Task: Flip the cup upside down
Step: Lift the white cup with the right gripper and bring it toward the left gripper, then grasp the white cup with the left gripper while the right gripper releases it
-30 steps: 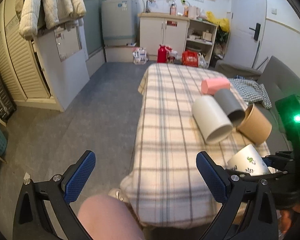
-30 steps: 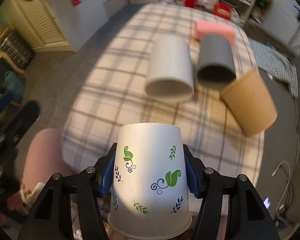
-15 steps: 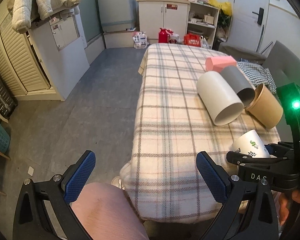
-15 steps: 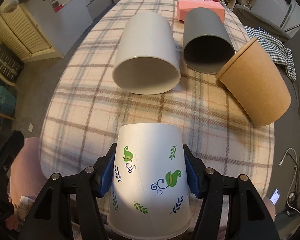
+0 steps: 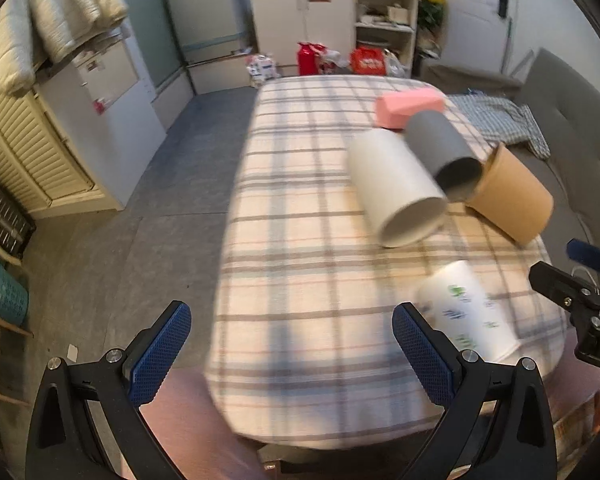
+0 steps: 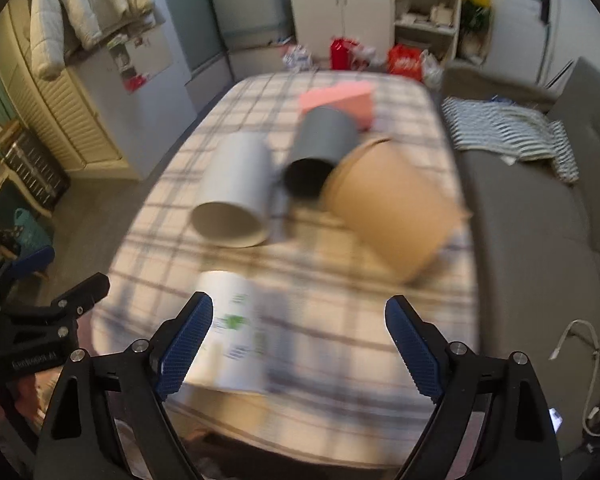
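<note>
Right gripper [image 6: 298,340] hangs with its jaws spread wide and nothing between them, the printed cup [image 6: 230,332] standing base up on the plaid table [image 6: 340,300] just beside its left finger. Left gripper [image 5: 292,354] is likewise wide and empty, near the table's front edge. Farther back lie a white cup [image 5: 396,194], a grey cup [image 5: 444,152] and a brown cup [image 5: 508,196] on their sides, close together, with a pink box [image 5: 408,106] behind.

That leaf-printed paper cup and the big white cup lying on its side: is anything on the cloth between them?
No. In the left wrist view only bare plaid tablecloth lies between the leaf-printed cup and the white cup.
</note>
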{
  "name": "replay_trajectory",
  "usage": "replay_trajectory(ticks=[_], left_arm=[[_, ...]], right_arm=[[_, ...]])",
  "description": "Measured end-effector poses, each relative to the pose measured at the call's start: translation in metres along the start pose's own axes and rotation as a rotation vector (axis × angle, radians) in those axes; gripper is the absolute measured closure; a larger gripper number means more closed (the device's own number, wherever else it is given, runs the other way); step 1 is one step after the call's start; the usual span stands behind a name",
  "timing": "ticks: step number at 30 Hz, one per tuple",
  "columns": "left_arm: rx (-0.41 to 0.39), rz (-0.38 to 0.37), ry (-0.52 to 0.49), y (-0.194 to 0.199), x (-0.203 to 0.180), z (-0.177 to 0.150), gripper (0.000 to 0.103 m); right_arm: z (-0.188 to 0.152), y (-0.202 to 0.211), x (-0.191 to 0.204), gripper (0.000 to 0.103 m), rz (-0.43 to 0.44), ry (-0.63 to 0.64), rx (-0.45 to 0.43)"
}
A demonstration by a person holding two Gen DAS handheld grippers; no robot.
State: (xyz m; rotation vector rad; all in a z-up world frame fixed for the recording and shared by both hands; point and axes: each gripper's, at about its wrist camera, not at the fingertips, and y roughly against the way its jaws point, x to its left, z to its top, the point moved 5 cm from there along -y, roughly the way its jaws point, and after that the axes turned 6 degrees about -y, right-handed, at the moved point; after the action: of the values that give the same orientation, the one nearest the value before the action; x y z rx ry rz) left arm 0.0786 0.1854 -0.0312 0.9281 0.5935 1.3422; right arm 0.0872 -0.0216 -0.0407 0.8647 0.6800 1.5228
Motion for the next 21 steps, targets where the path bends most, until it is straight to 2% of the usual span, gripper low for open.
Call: replay_trajectory(ticks=[4, 8, 11, 13, 16, 20, 21], left_arm=[[0.043, -0.082, -0.057, -0.006, -0.041, 0.013, 0.000], [0.082, -0.160, -0.090, -0.014, -0.074, 0.026, 0.000], [0.155, -0.212, -0.092, -0.030, -0.093, 0.032, 0.000], [0.197, -0.227, -0.080, -0.040, -0.097, 0.032, 0.000], [0.251, -0.204, -0.078, -0.056, -0.100, 0.029, 0.001], [0.308, -0.233, -0.050, -0.071, -0.098, 0.024, 0.002], [0.318, -0.242, -0.040, -0.072, -0.097, 0.022, 0.006]], right_arm=[[-0.004, 0.004, -0.035, 0.014, -0.055, -0.011, 0.002], [-0.008, 0.003, -0.060, 0.014, -0.063, -0.037, 0.002], [-0.009, -0.002, -0.068, 0.014, -0.057, -0.057, 0.009], [-0.011, -0.006, -0.074, 0.014, -0.049, -0.074, 0.016], [-0.013, -0.012, -0.079, 0.014, -0.051, -0.091, 0.017], [-0.014, -0.015, -0.081, 0.014, -0.042, -0.102, 0.018], [-0.014, -0.016, -0.081, 0.014, -0.039, -0.101, 0.017]])
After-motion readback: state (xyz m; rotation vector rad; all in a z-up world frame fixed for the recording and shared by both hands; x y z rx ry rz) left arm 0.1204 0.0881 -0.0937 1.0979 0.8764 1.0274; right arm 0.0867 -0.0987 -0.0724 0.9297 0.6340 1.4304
